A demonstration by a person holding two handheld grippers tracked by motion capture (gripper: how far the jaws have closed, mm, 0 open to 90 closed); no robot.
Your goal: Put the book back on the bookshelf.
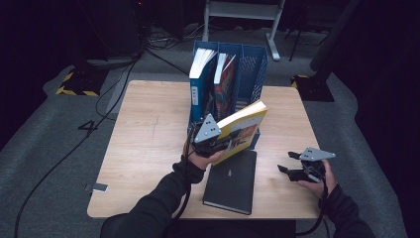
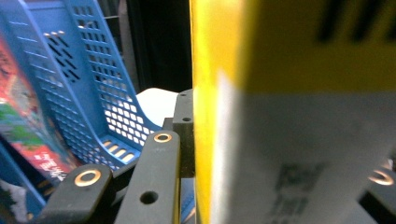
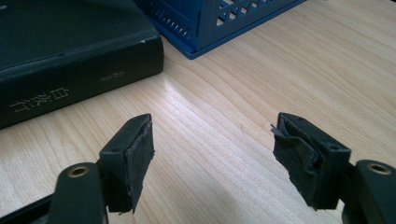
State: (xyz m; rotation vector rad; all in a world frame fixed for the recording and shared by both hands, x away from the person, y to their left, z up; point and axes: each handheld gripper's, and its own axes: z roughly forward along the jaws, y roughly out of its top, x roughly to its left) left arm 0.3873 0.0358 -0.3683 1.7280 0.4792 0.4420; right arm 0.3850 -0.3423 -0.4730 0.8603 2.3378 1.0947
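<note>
- Dark long sleeves cover both of the person's forearms, cuffs at the wrists.
- Left gripper (image 1: pixel 218 145): black body topped by a grey three-cornered plate dotted with screws; brass-ringed holes mark its black jaw arms.
- Right gripper (image 1: pixel 291 162): matching grey plate; frayed dark pads (image 3: pixel 140 154) line its jaws.
- Black cables trail from each along the sleeves.

Setting: lab or recording studio. Small wooden table (image 1: pixel 148 144) stands alone on grey carpet (image 1: pixel 44 148). Black cables (image 1: pixel 59 163) trail across the floor. Yellow-and-black hazard tape (image 1: pixel 74 91) marks a stand base. Dark drapes surround; a white desk frame (image 1: pixel 242 12) sits behind.
</note>
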